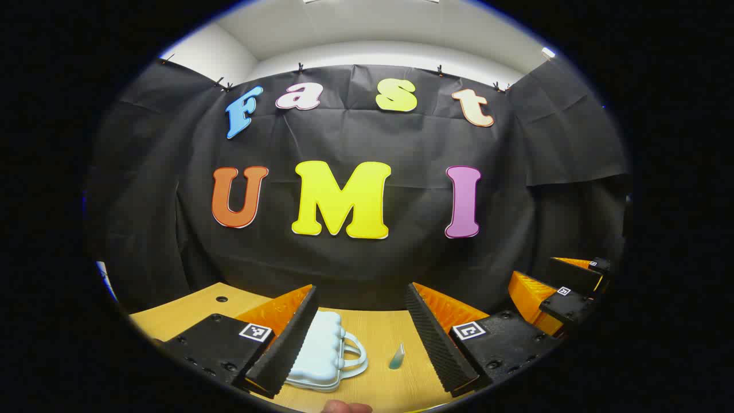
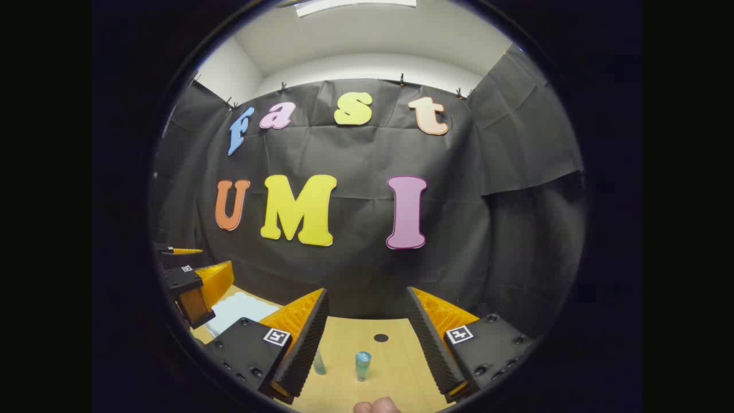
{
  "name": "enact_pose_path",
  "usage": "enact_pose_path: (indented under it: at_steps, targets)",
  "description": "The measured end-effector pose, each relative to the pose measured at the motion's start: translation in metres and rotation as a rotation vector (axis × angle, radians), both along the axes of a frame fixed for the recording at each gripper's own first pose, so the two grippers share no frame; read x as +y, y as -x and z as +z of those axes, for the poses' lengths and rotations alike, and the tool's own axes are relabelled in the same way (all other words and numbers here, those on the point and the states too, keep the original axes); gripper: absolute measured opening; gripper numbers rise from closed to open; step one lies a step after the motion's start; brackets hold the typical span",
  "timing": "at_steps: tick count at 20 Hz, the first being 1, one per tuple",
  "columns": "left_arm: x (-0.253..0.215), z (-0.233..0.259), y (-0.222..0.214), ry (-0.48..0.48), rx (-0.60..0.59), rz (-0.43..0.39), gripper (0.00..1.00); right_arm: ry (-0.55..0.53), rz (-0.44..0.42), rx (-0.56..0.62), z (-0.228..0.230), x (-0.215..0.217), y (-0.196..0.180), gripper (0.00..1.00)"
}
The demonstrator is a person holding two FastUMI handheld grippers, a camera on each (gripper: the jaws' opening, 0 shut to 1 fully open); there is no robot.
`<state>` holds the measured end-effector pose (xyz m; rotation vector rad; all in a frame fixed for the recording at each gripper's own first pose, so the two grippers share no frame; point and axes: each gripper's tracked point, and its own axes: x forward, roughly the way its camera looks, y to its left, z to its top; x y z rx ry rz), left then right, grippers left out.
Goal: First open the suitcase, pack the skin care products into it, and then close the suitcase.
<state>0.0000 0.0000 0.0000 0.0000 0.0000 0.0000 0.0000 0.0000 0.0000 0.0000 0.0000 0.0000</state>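
Wooden table (image 1: 378, 335) ahead: I read the closed suitcase (image 1: 321, 353) lying flat just beyond my left gripper (image 1: 358, 338), by its left finger, handle toward the gap; both grippers gape empty, small bottle (image 2: 362, 365) standing before the right gripper (image 2: 367, 344).

Black cloth (image 1: 355, 264) is hanging as the booth's rear wall, clipped along its top edge and wrapping round both sides. Behind it, white room walls (image 1: 212, 54) are rising to a white ceiling (image 2: 367, 31), where a light panel (image 2: 352, 6) is glowing. A light wooden table (image 2: 395, 358) is lying below.
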Motion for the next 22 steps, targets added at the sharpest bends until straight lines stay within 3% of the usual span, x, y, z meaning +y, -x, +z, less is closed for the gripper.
enact_pose_path:
  at_steps: [2,10,15,22]
  targets:
    - [0.005,0.003,-0.001,-0.043,-0.016,0.019,0.98,-0.014,0.009,0.018,-0.006,0.001,-0.002,0.8]
    - [0.002,-0.01,-0.007,-0.02,0.025,0.01,0.98,-0.006,0.033,0.03,-0.009,0.009,-0.005,0.8]
    - [-0.008,-0.024,-0.01,-0.079,0.051,-0.03,0.98,0.001,0.021,0.063,-0.021,-0.004,-0.004,0.8]
    - [-0.01,-0.105,-0.023,-0.493,0.198,-0.201,0.99,0.066,-0.045,0.163,-0.069,-0.056,0.009,0.8]
